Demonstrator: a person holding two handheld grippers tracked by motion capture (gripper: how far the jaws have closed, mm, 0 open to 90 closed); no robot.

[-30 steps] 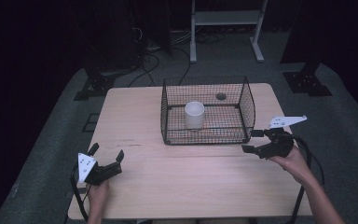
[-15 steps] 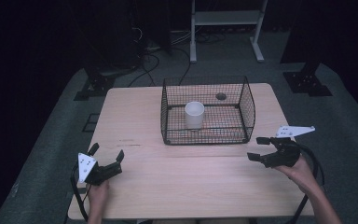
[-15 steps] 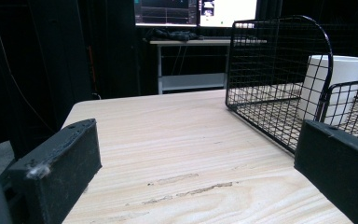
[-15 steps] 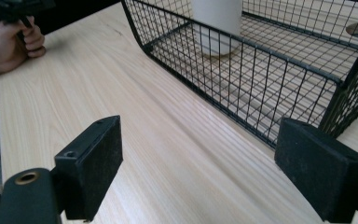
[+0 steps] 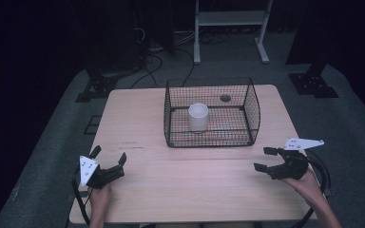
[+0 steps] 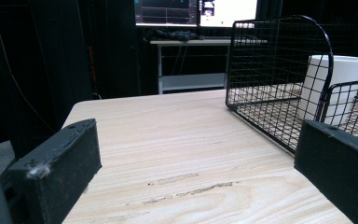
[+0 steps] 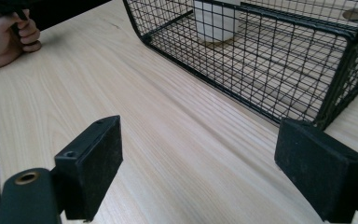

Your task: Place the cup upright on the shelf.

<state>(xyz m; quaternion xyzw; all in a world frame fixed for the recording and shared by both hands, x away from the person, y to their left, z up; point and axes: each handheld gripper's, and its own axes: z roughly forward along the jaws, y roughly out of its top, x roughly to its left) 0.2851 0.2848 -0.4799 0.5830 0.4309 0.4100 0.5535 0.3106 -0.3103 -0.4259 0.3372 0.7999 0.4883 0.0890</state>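
On the light wooden desk (image 5: pixel 138 123) stands a black wire basket (image 5: pixel 212 137), and a white round cup (image 5: pixel 198 116) stands upright inside it, towards its left half. My left tool (image 5: pixel 109 162) is at the near left corner, jaws spread, holding nothing. My right tool (image 5: pixel 266 159) is near the right edge, just before the basket, jaws also spread wide and empty.

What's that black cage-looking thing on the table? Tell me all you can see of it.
The wire basket is a black, open-topped box of fine metal mesh with a thicker rim and rounded corners. It sits flat on the far half of the wooden table, near the middle. A white cup stands upright inside it, towards the left. A small dark round thing lies near its back wall; I cannot tell what it is. Neither gripper touches the basket.
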